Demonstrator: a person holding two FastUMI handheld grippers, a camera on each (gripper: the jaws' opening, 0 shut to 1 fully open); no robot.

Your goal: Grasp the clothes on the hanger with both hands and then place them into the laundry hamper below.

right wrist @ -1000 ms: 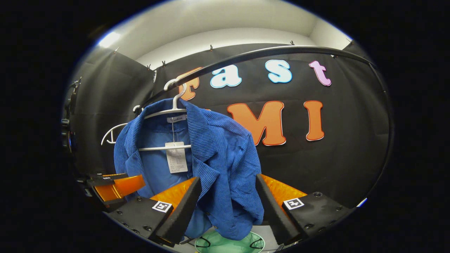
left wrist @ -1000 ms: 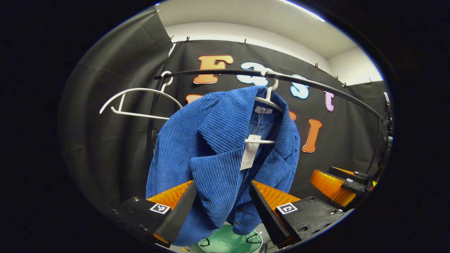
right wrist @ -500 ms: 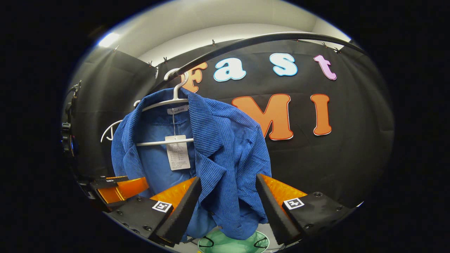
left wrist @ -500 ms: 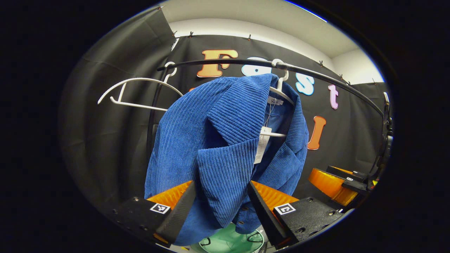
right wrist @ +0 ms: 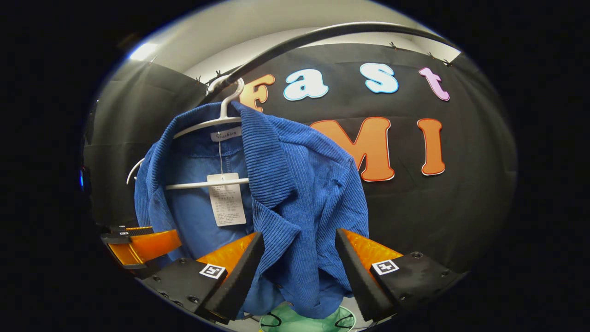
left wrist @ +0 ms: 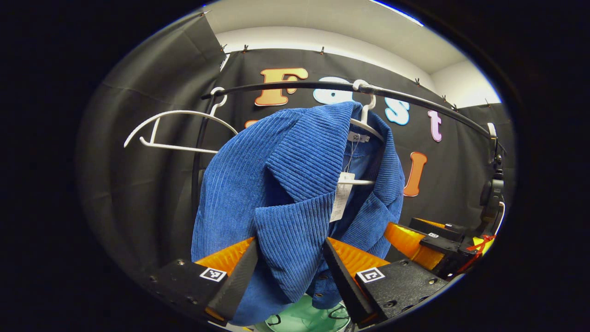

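Two grippers, both spread wide, nothing pinched yet. Left gripper (left wrist: 288,272) low centre in the left gripper view, fingers either side of the jacket (left wrist: 295,193) lapel, fabric hanging down between them; can't tell whether the pads touch it. Same story in the right gripper view: right gripper (right wrist: 299,272) at bottom centre, jaws apart with the front edge of the jacket (right wrist: 276,203) dropping between them.

Blue corduroy jacket still on a white hanger (left wrist: 366,124), hooked over the black rail (left wrist: 415,99) running across the upper half of the frame. Paper tag (right wrist: 226,199) dangling inside the collar, left of centre in the right gripper view. Spare hanger (left wrist: 173,131) on the rail at upper left of the left gripper view.

Green hamper (left wrist: 304,318) peeking out at the very bottom of the frame, right under the jacket hem; also at the bottom edge as hamper (right wrist: 304,320) in the right gripper view.

Other gripper's orange fingers at lower right in the left gripper view, lower left in the right one.
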